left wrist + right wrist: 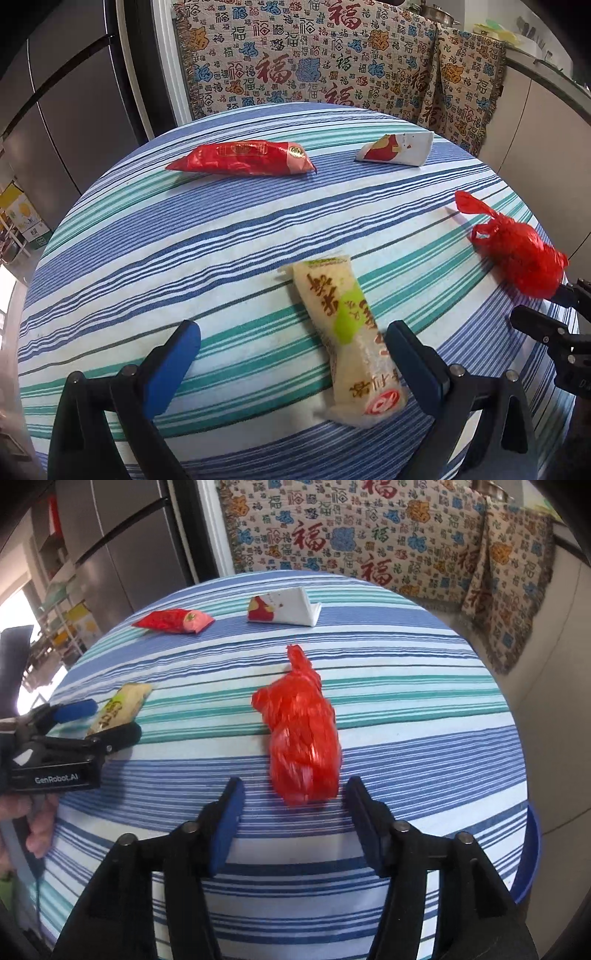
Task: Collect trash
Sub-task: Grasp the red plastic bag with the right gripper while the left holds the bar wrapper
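Note:
A crumpled red plastic bag lies on the striped tablecloth, slightly blurred. My right gripper is open, its blue pads on either side of the bag's near end, with a gap on each side. In the left wrist view the red plastic bag sits at the right, with the right gripper just behind it. A beige snack wrapper lies between the fingers of my open left gripper, close to the right finger. From the right wrist view, the left gripper straddles the beige snack wrapper.
A red foil wrapper and a folded white-and-red paper carton lie at the table's far side. A patterned cloth hangs behind the table, beside a grey fridge. A blue basin rim shows past the table's right edge.

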`<state>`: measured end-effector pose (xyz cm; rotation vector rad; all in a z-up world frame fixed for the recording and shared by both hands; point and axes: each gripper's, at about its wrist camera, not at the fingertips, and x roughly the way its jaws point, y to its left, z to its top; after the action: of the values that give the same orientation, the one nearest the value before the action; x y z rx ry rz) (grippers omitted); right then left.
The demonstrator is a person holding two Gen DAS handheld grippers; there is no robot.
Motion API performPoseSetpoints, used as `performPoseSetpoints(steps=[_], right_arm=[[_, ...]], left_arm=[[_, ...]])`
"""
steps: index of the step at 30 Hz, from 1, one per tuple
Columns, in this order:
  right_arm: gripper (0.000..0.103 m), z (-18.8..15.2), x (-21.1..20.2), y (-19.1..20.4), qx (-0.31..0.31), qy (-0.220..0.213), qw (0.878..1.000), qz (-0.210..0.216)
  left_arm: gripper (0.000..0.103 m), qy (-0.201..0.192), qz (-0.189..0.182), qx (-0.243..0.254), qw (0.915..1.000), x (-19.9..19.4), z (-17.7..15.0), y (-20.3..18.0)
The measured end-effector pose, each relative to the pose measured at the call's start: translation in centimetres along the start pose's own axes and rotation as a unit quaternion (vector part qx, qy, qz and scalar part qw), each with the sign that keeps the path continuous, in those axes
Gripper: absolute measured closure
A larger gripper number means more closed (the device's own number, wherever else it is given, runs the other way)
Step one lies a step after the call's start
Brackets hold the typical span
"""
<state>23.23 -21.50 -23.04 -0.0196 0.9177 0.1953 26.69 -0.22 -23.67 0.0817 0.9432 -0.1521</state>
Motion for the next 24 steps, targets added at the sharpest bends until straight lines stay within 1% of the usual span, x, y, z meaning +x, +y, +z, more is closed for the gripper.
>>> performPoseSetpoints(steps=[4,8,11,13,15,17,18,19,20,21,22,23,24], right_arm=[[0.033,-0.2,0.3,0.5,-0.012,-0.008,1.0,-0.009],[0.026,-0.4,0.4,0.8,-0.02,-0.008,1.0,-0.012],[0.026,0.2,0.0,0.0,-0.017,0.019,1.0,0.006],[0.026,1.4,-1.0,-0.7,-0.019,0.018,1.0,0.009],[0.026,2.7,-1.6,-0.8,-0.04,0.026,0.999,0.009],[0.026,3.8,-1.5,-0.3,-0.061,0.043,0.997,0.019],[0.026,4.4,-1.2,0.0,-0.07,0.051,0.996,0.024],[0.026,5.0,-0.7,0.3,-0.077,0.063,0.995,0.027],[0.026,5.4,-0.1,0.5,-0.079,0.074,0.994,0.027],[0.027,5.7,0.6,0.6,-0.081,0.085,0.993,0.025],[0.03,6.0,1.4,0.7,-0.083,0.095,0.992,0.022],[0.054,6.2,2.0,0.8,-0.085,0.105,0.99,0.023],[0.068,6.2,2.3,0.7,-0.084,0.113,0.99,0.025]], left_arm=[[0.0,0.0,0.001,-0.005,1.0,-1.0,-1.3,1.6],[0.0,0.0,-0.008,0.007,0.9999,-1.3,-1.7,1.7],[0.002,0.009,-0.03,0.027,0.9991,-1.6,-1.6,1.6],[0.002,0.007,-0.048,0.038,0.9981,-2.2,-1.4,1.3],[0.002,0.008,-0.065,0.044,0.9969,-2.6,-1.0,1.0],[0.002,0.013,-0.084,0.046,0.9953,-2.8,-0.5,0.4],[0.004,0.015,-0.088,0.048,0.9948,-2.9,-0.3,0.2],[0.015,0.018,-0.088,0.052,0.9946,-2.8,0.0,-0.1],[0.02,0.023,-0.085,0.056,0.9946,-2.6,0.2,-0.3],[0.028,0.031,-0.08,0.059,0.9946,-2.3,0.4,-0.6],[0.039,0.036,-0.076,0.059,0.9947,-2.0,0.5,-0.8],[0.049,0.04,-0.076,0.058,0.9946,-1.8,0.6,-0.9],[0.076,0.044,-0.078,0.057,0.9943,-1.6,0.6,-0.9]])
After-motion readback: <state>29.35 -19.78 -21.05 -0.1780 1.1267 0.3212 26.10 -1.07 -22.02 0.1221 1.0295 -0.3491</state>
